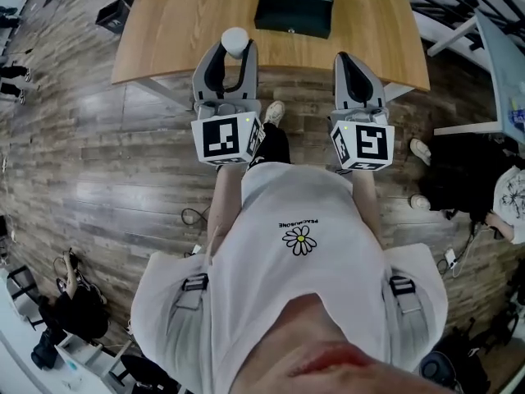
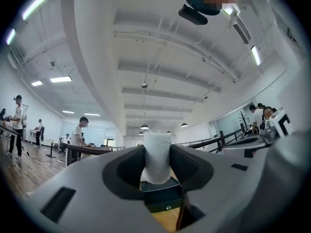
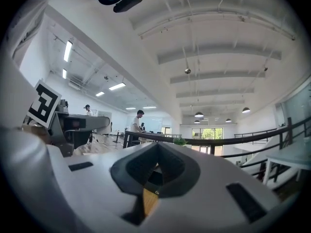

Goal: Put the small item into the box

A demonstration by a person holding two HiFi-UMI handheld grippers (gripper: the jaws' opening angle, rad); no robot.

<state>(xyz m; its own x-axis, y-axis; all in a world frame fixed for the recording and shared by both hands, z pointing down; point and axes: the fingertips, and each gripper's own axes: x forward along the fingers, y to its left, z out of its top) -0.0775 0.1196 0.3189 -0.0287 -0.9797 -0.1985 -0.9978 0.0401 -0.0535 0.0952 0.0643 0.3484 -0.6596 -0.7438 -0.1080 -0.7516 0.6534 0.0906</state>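
In the head view a small white cylinder-shaped item (image 1: pixel 235 39) sits upright between the fingertips of my left gripper (image 1: pixel 234 51), which is shut on it and held over the near edge of the wooden table (image 1: pixel 164 31). The left gripper view shows the same white item (image 2: pixel 157 158) pinched between the dark pads, with the dark green box (image 2: pixel 163 198) lower and farther off. That box (image 1: pixel 294 5) rests closed at the table's far middle. My right gripper (image 1: pixel 351 61) hovers beside the left one, its jaws shut with nothing in them.
The table's front edge (image 1: pixel 271 79) runs just under both grippers. White desk frames (image 1: pixel 459 23) stand at the right, and a person (image 1: pixel 509 199) sits low at the right. Bags and gear (image 1: pixel 74 310) lie on the wooden floor at the lower left.
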